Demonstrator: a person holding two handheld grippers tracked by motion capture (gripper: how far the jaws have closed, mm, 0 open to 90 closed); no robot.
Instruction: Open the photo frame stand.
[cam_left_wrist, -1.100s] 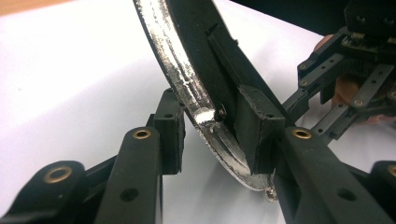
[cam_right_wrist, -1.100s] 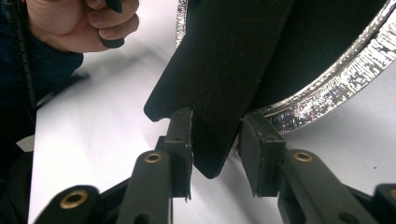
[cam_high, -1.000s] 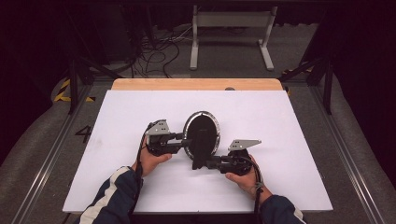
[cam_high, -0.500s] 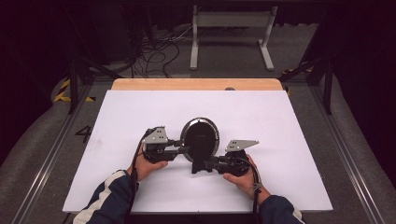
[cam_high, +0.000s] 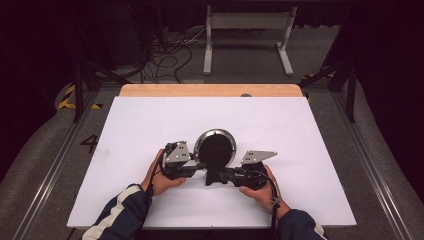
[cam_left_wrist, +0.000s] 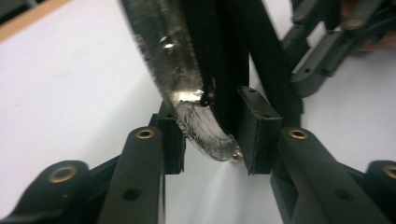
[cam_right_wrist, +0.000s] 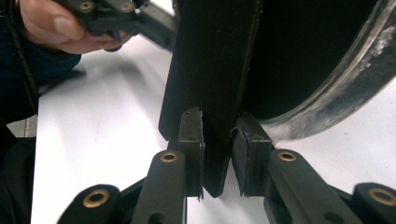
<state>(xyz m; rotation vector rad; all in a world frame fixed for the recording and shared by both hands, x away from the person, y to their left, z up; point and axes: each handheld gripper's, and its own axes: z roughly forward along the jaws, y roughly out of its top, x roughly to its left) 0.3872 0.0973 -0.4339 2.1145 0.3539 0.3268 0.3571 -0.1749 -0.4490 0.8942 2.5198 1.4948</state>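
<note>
**One mirror, two grippers**

High view: one round mirror stands at lower centre of the white table, left gripper and right gripper meeting at its black stand; bare table all round.

Left gripper view: jaws, just closing, pinch the mirror's rim at centre.

Right gripper view: jaws, just closing, pinch the stand at centre.

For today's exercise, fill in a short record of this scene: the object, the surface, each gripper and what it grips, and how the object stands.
object: round mirror with silvery rim and black back stand
surface: white table, wooden strip along its far edge
left gripper: closed on the mirror's rim and dark backing
right gripper: closed on the black stand
pose: mirror upright between the two grippers, near the table's front
</note>
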